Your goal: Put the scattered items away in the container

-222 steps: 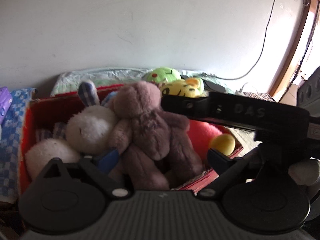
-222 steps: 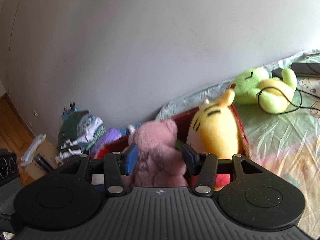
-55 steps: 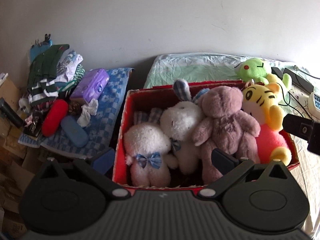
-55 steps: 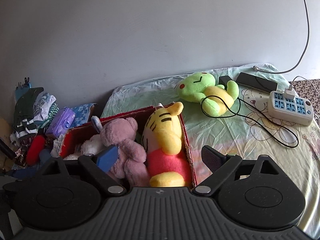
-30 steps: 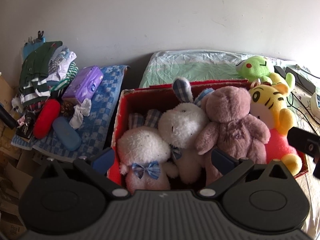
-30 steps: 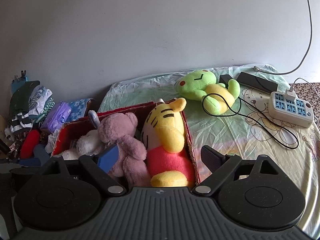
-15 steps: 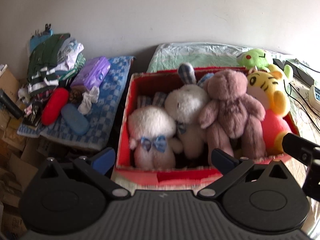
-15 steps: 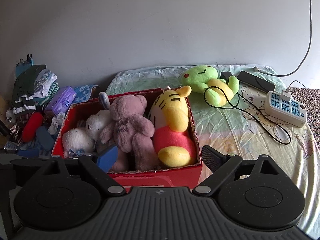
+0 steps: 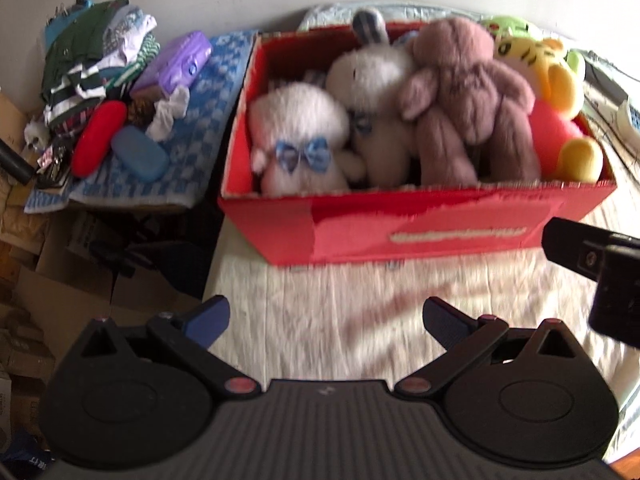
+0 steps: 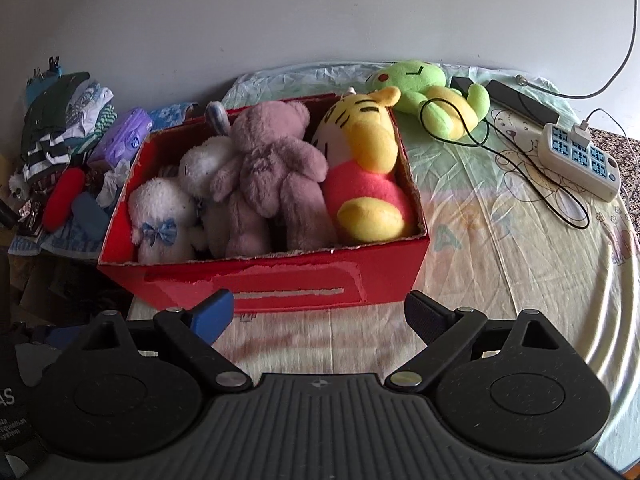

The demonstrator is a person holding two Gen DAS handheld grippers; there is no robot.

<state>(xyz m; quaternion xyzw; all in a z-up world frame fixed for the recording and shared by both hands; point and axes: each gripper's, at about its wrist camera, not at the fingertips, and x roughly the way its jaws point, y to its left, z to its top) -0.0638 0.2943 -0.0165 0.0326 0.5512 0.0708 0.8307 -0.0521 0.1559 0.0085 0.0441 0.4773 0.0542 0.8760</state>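
Both grippers have pulled back: the red box (image 10: 280, 280) now sits whole at mid-frame, the left gripper (image 9: 326, 320) and right gripper (image 10: 318, 312) both spread wide, empty.

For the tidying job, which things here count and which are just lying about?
Job: red box; white bunnies, pink bear, tiger inside; green plush still on the bed.
Lying about: power strip, black cable, clothes pile, purple pack.

Black ribbed tongs (image 10: 319, 314), seemingly blue-padded fingertips (image 10: 212, 314).
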